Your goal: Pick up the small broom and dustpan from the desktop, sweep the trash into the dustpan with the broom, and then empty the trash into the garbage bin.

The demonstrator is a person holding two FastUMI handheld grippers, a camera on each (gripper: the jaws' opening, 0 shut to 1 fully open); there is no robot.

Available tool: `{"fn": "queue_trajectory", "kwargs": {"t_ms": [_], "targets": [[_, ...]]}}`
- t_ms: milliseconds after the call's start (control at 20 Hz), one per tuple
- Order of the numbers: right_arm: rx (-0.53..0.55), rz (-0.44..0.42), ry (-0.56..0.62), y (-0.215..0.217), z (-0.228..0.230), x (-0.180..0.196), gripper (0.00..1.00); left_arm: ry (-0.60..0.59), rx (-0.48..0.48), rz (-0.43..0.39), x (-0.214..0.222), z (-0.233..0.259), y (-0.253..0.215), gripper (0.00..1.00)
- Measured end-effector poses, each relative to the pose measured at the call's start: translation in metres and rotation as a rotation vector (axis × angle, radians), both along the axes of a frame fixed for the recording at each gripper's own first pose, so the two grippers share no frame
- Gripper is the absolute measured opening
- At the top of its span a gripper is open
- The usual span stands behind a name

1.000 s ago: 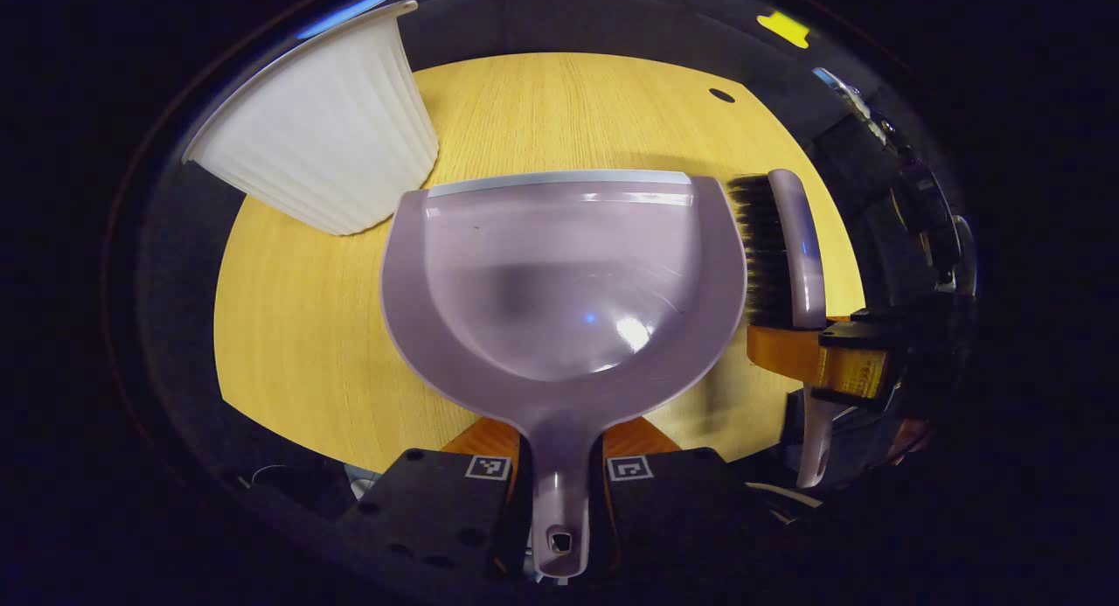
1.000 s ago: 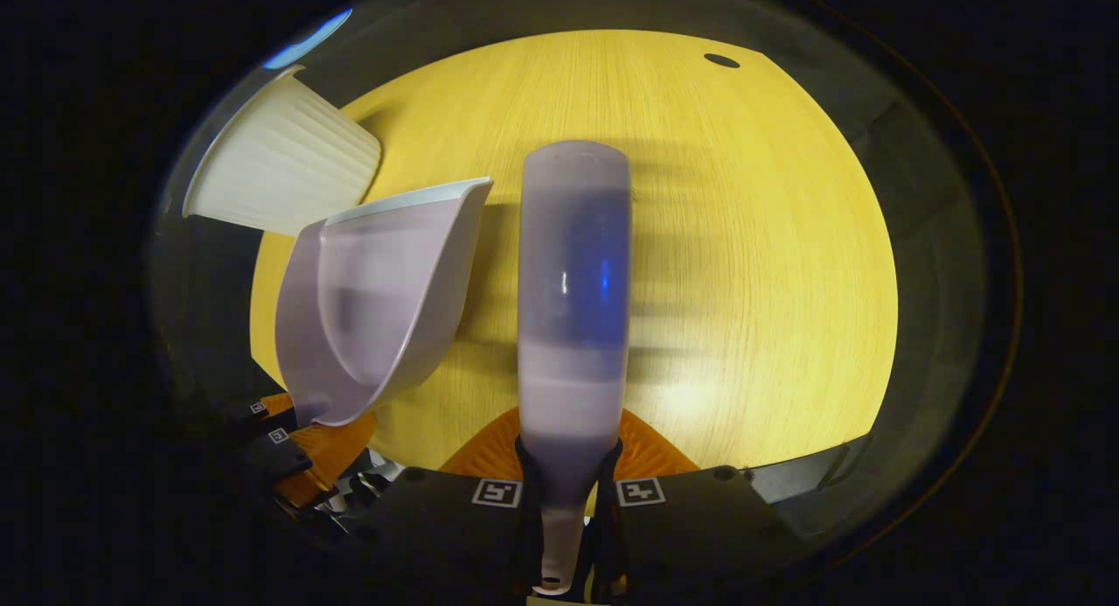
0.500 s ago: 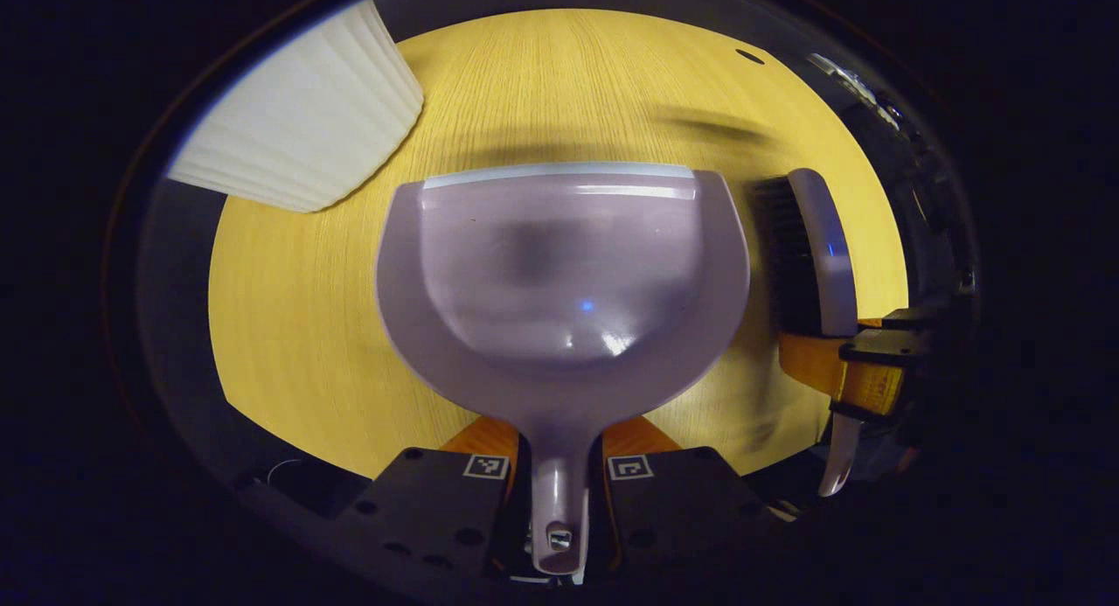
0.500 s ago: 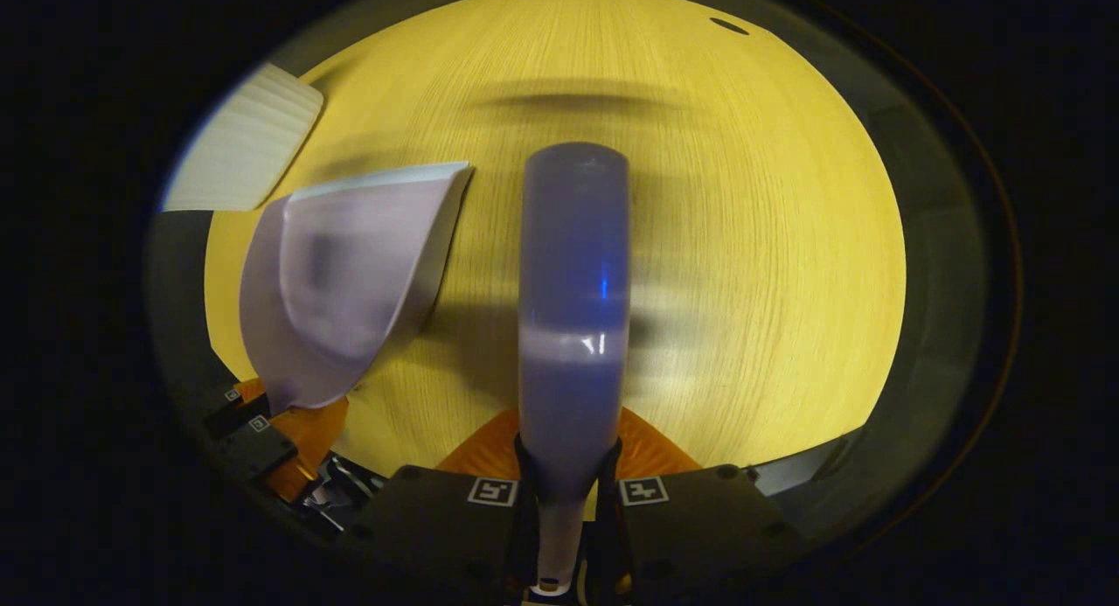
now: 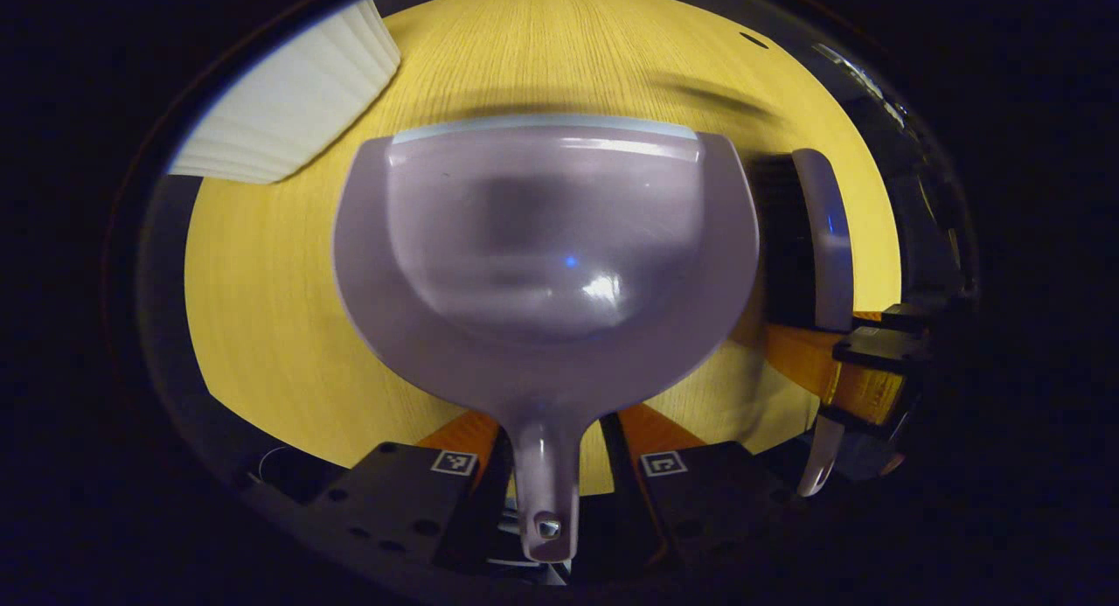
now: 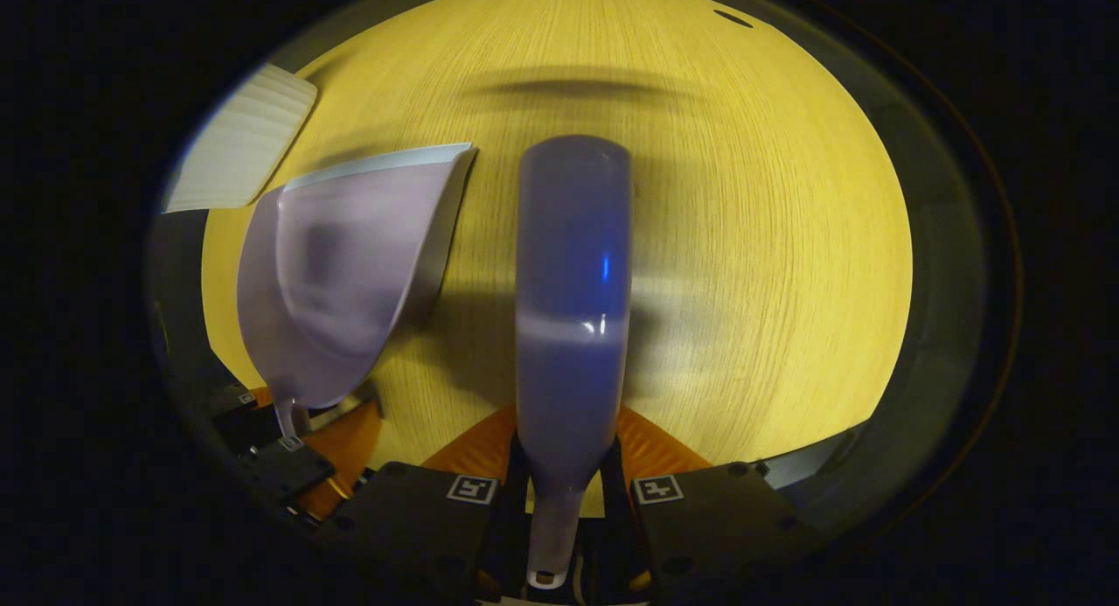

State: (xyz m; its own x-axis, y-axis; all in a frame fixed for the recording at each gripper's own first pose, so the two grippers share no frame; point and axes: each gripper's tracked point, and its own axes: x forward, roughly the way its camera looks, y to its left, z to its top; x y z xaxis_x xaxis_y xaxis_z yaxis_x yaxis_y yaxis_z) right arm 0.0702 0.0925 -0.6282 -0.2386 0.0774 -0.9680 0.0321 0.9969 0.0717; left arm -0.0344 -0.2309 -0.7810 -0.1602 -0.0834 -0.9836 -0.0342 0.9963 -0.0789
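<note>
The lilac dustpan point(image 5: 542, 239) lies with its lip away from me on the yellow wooden desktop point(image 5: 262, 309), and its pan holds nothing. Its handle runs back between the fingers of my left gripper point(image 5: 559, 427), which stands open with a gap on each side. The lilac broom point(image 6: 573, 239) points forward along my right gripper point(image 6: 573, 431), also open around the broom's handle. In the left gripper view the broom point(image 5: 822, 230) with dark bristles sits right of the dustpan, with the right gripper point(image 5: 839, 361) behind it. In the right gripper view the dustpan point(image 6: 341, 256) is left of the broom.
A white ribbed garbage bin point(image 5: 288, 107) stands at the far left of the desktop, also seen as the bin point(image 6: 236, 142) in the right gripper view. A small dark hole point(image 6: 733, 17) marks the far right of the tabletop. The desk's near edge runs just ahead of both grippers.
Both grippers came lower and nearer the desktop, away from the bin. The fingers of each have spread apart off the handles of the dustpan and the broom.
</note>
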Motion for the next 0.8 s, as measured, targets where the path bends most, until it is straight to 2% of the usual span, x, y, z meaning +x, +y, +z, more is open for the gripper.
{"fn": "queue_trajectory", "kwargs": {"t_ms": [50, 100, 200, 400, 600, 700, 800], "targets": [[0.003, -0.003, -0.006, 0.002, 0.002, 0.002, 0.43, -0.016, 0.000, -0.016, 0.004, 0.000, 0.000, 0.62], [0.005, -0.003, -0.008, 0.003, 0.003, 0.002, 0.58, -0.028, 0.010, -0.024, 0.006, 0.001, 0.001, 0.75], [0.005, -0.020, -0.015, 0.001, 0.009, 0.004, 1.00, -0.034, 0.029, -0.021, 0.007, 0.003, 0.003, 0.86], [0.019, -0.055, -0.062, 0.000, 0.025, 0.009, 0.99, -0.090, 0.067, -0.016, 0.011, 0.013, 0.007, 0.86], [0.032, -0.051, -0.173, -0.007, 0.058, 0.012, 0.99, -0.194, 0.079, -0.048, 0.006, 0.043, 0.004, 0.88], [0.055, -0.068, -0.256, -0.009, 0.087, 0.014, 0.99, -0.312, 0.093, -0.112, 0.003, 0.069, 0.003, 0.86], [0.088, -0.084, -0.379, -0.010, 0.125, 0.020, 0.99, -0.521, 0.155, -0.152, 0.003, 0.114, 0.008, 0.87]]}}
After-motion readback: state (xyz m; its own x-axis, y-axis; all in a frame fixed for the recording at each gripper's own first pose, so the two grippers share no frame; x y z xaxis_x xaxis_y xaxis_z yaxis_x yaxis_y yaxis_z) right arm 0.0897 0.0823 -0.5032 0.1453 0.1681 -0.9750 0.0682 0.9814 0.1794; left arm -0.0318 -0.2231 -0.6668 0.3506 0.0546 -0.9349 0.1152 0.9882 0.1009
